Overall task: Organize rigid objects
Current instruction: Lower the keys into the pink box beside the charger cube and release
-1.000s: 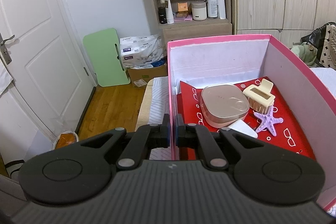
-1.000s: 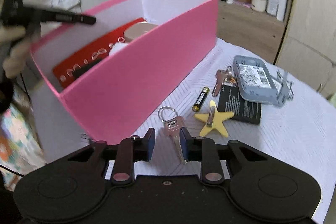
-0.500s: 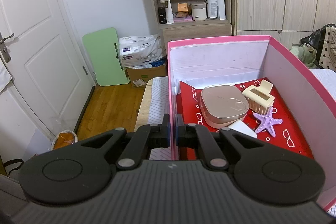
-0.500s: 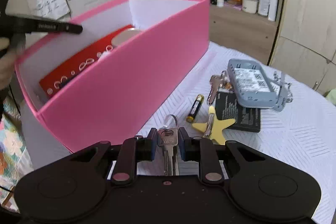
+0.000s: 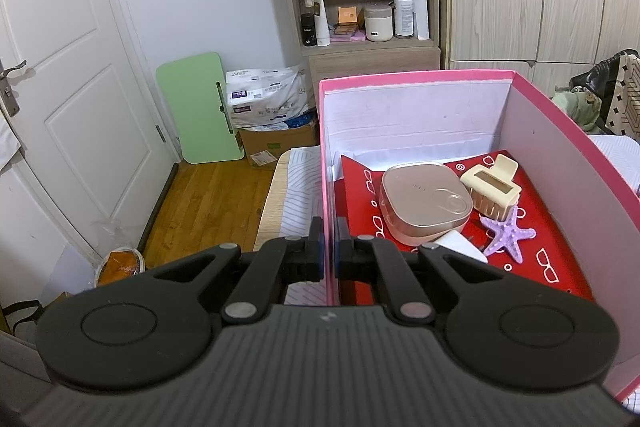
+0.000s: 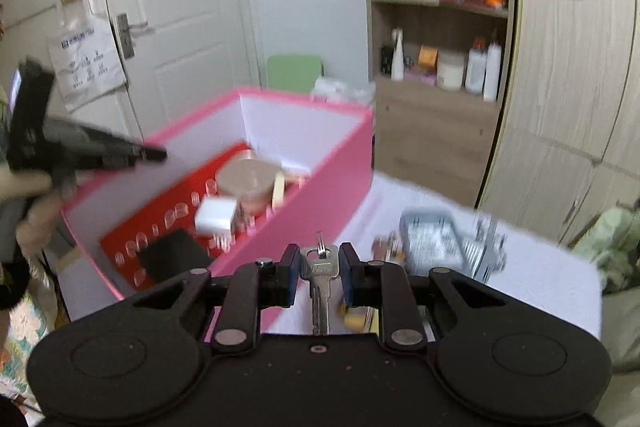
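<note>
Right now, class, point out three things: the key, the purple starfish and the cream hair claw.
key (image 6: pixel 320 269): right wrist view, on its silver head between the tool's pads.
purple starfish (image 5: pixel 507 235): left wrist view, on its centre.
cream hair claw (image 5: pixel 491 187): left wrist view, on its top frame.

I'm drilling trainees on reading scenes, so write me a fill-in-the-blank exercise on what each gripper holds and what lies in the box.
1. The right gripper is shut on a silver ____.
2. The left gripper is clamped on the wall of the ____ box.
3. Inside the box, the starfish is ____ in colour.
4. The hair clip lies on a ____ sheet.

Missing words: key; pink; purple; red
</note>
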The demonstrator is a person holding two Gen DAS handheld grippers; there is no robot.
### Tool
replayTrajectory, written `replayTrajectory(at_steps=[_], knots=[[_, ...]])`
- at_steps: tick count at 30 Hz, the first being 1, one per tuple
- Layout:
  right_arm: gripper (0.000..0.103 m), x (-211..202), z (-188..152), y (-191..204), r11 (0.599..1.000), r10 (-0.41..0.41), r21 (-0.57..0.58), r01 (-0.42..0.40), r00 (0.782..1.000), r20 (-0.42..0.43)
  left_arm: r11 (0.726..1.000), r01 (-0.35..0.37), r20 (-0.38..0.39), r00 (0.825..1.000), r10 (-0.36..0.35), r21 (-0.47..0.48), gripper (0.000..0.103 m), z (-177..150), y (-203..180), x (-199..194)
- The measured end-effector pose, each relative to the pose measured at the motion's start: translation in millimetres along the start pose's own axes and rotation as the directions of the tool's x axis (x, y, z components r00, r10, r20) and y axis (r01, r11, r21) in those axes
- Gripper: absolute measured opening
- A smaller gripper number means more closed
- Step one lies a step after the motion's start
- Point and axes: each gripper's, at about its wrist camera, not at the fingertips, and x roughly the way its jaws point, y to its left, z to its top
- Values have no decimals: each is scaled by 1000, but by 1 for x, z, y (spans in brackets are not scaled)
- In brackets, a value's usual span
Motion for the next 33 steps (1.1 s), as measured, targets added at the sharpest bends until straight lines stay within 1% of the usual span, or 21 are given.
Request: replayTrajectory(at_steps=[4, 7, 9, 13, 17, 21, 23, 25, 28, 30, 31, 33], knots=[[25, -15, 32, 9, 999, 2, -41, 0, 998, 67, 1000, 5, 1, 1000, -5, -4, 4, -1, 2, 1], [25, -20, 52, 17, 998, 41, -58, -35, 994, 99, 1000, 8, 2, 1000, -8, -11, 4, -1, 3, 1], [25, -18, 61, 23, 995, 76, -69, -70, 992, 96, 1000, 10, 2, 1000, -10, -13, 4, -1, 3, 1], [25, -3, 66, 39, 987, 141, -88, -136, 989, 54, 1000, 12, 3, 1000, -12, -13, 4, -1, 4, 1], [25, 28, 61, 55, 980, 170, -101, -173, 985, -33, 1000, 17, 4, 1000, -17, -19, 4, -1, 4, 1], [25, 60, 55, 64, 979, 164, -102, -177, 979, -123, 1000, 18, 4, 1000, -18, -19, 4, -1, 5, 2], [25, 74, 54, 67, 978, 163, -102, -182, 972, -167, 1000, 18, 4, 1000, -18, -19, 4, -1, 5, 2], [25, 85, 54, 72, 977, 152, -121, -178, 968, -198, 1000, 18, 4, 1000, -18, -19, 4, -1, 5, 2], [25, 103, 53, 78, 976, 128, -142, -165, 963, -236, 1000, 18, 4, 1000, -18, -21, 4, -1, 5, 2], [25, 112, 54, 77, 978, 128, -127, -163, 960, -251, 1000, 19, 4, 1000, -18, -20, 4, -1, 5, 2], [26, 114, 55, 76, 980, 135, -111, -167, 959, -248, 1000, 19, 4, 1000, -19, -20, 4, -1, 5, 2], [26, 111, 56, 76, 976, 171, -97, -194, 962, -211, 1000, 22, 5, 1000, -22, -20, 4, -1, 5, 1]])
